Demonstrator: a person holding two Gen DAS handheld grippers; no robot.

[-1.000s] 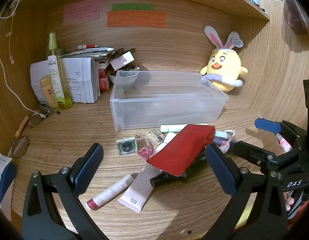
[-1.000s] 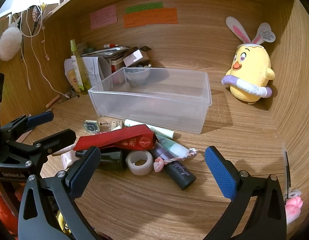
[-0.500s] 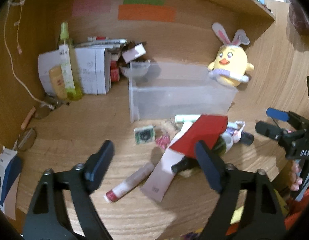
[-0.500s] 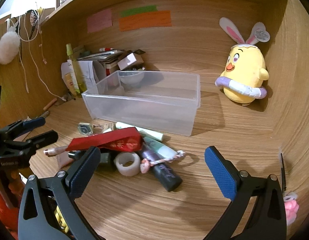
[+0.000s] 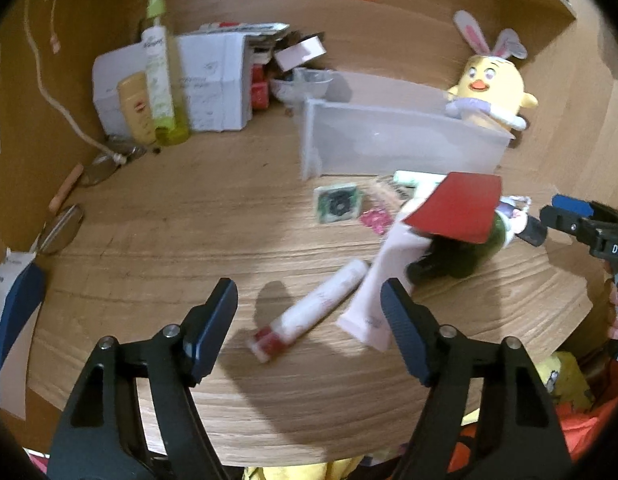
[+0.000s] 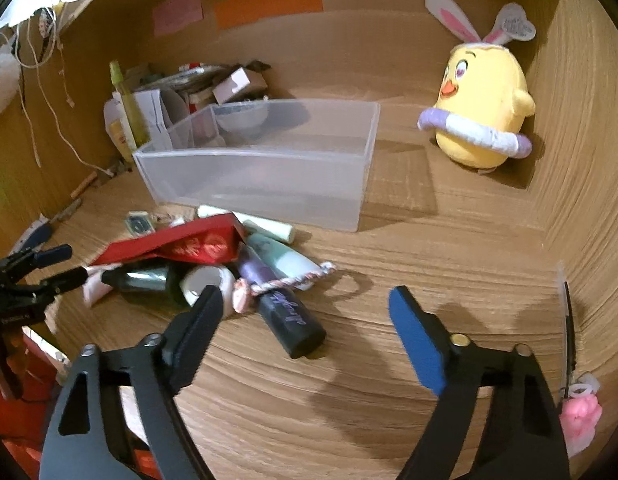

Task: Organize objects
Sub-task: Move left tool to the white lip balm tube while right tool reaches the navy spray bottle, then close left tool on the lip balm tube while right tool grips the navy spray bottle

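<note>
A heap of small things lies on the wooden desk in front of an empty clear plastic bin. My left gripper hangs low over a white tube with a red cap. Its jaws are closing with the tube between them, and the pads are not touching it. A pink tube and a red packet lie just to the right. My right gripper is closing around the end of a dark purple tube, pads apart from it. A tape roll and a mint tube lie beside that.
A yellow plush chick stands in the back right corner. Bottles, papers and boxes crowd the back left, with glasses at the left. The desk's front edge is close below both grippers. Each gripper appears at the edge of the other's view.
Both grippers have come down and closer to the heap, and their jaws have narrowed. The white tube now lies between the left jaws, the dark tube between the right.
</note>
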